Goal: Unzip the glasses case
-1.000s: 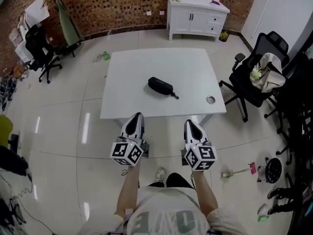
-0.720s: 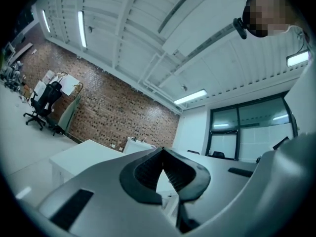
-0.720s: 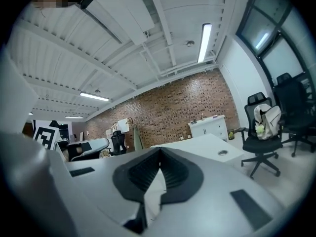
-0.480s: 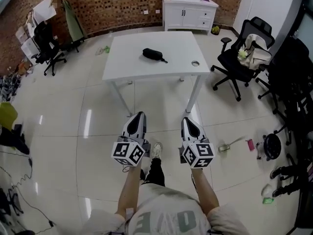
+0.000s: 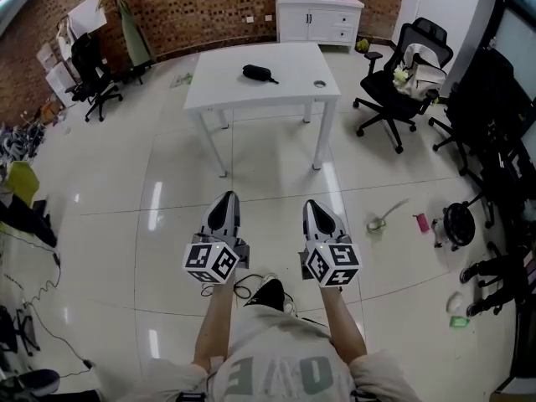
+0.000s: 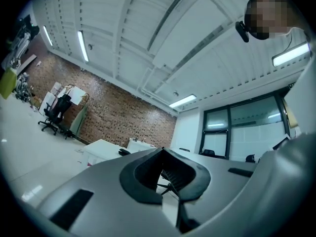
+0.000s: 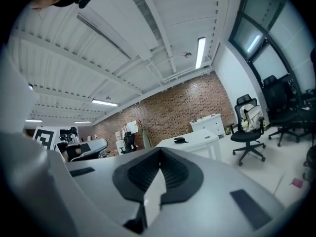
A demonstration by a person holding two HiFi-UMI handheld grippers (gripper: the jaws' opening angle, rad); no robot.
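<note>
The glasses case (image 5: 260, 74) lies crosswise on the table (image 5: 293, 90), well ahead, neither arm clearly nearer. The left gripper (image 5: 224, 198) and right gripper (image 5: 311, 205) are both pinched together, empty.

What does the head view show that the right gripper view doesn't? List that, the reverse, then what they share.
Head view only: the person's shoe, floor cables. Right gripper view only: ceiling lights and the right gripper with its jaws close up, tips together, nothing between. Both: the table, the case on it, the cabinet, the brick wall.
</note>
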